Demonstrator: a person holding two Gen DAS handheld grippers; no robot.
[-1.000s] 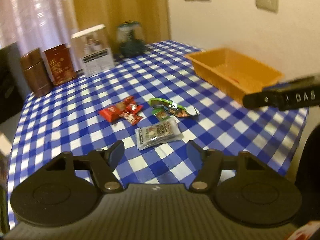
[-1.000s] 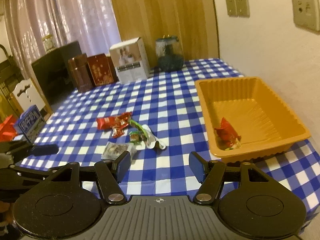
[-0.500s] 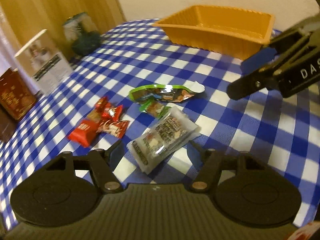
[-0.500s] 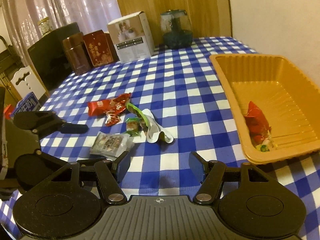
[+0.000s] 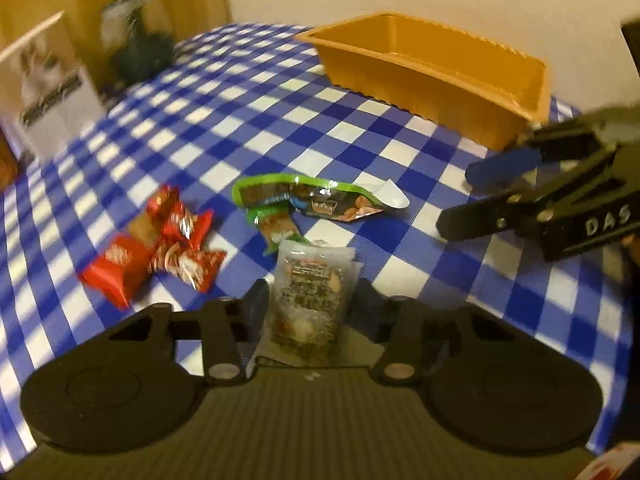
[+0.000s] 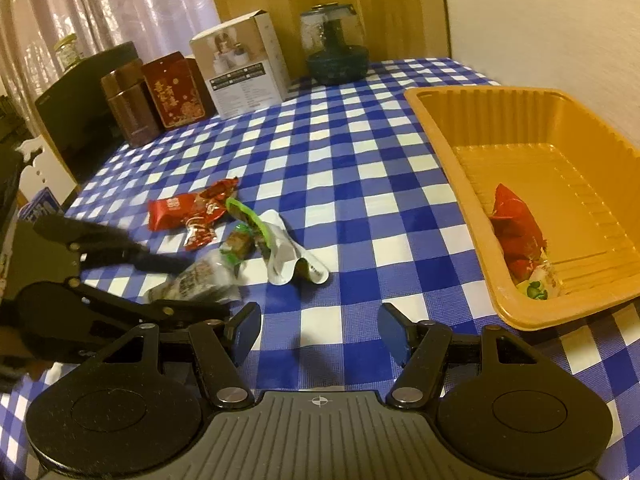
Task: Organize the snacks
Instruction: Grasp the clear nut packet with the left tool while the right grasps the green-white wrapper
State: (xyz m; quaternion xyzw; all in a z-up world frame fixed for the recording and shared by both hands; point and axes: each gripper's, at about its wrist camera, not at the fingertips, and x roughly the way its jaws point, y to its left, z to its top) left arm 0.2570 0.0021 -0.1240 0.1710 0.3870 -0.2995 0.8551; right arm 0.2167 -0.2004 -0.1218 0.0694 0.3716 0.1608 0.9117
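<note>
Two grippers hang over the blue-checked worktop [image 6: 352,184]. The left gripper [image 5: 310,304] has the clear nut packet [image 5: 310,296] straight between its jaws, which are closing on it; the packet runs lengthwise along the gap, its far end poking out toward 12 o'clock and its near end reaching back toward the gripper's body. The left pad sits right against the packet's edge, and the right pad looks just beside the other edge, though blur makes firm contact hard to judge. In the right wrist view the same packet [image 6: 196,282] shows between the two dark fingers at 9 o'clock.

Beyond the packet, at 11 o'clock in the left view, lie the red wrappers [image 5: 160,248], and at 12 o'clock the green pouch [image 5: 304,198] with a small green snack [image 5: 276,232] touching the packet's far end.

The right gripper [image 6: 318,332] stands with jaws parted and nothing between them, only bare cloth. The orange tray [image 6: 452,148] sits at 2 o'clock from it, with a red packet [image 6: 516,224] and a small green-and-white sweet [image 6: 538,284] in its near corner.
</note>
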